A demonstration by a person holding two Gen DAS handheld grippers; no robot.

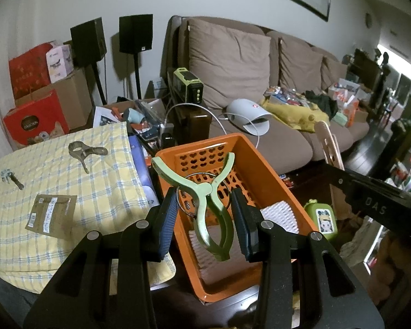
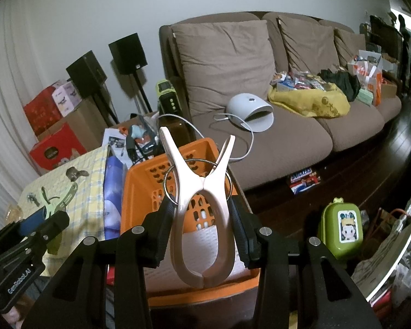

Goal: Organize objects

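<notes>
You hold both grippers tilted down over the orange basket (image 1: 263, 170), side by side. Your left gripper (image 1: 205, 219) has its jaws closed on the green clip (image 1: 205, 192): the pads press its two handles, and the clip's mouth stands open toward 12 o'clock, above the basket. Your right gripper (image 2: 202, 227) grips the pink clip (image 2: 202, 192) in the same way, handles between the pads, mouth open toward 12 o'clock.

The basket holds something white and ribbed (image 1: 279, 216) on its bottom; what it is, I cannot tell.

At 9 to 10 o'clock from the basket lies the checked cloth (image 1: 101, 192). On it rest a grey clip (image 1: 82, 150), a small metal piece (image 1: 9, 178) and a brown packet (image 1: 50, 213), well apart from each other.
</notes>
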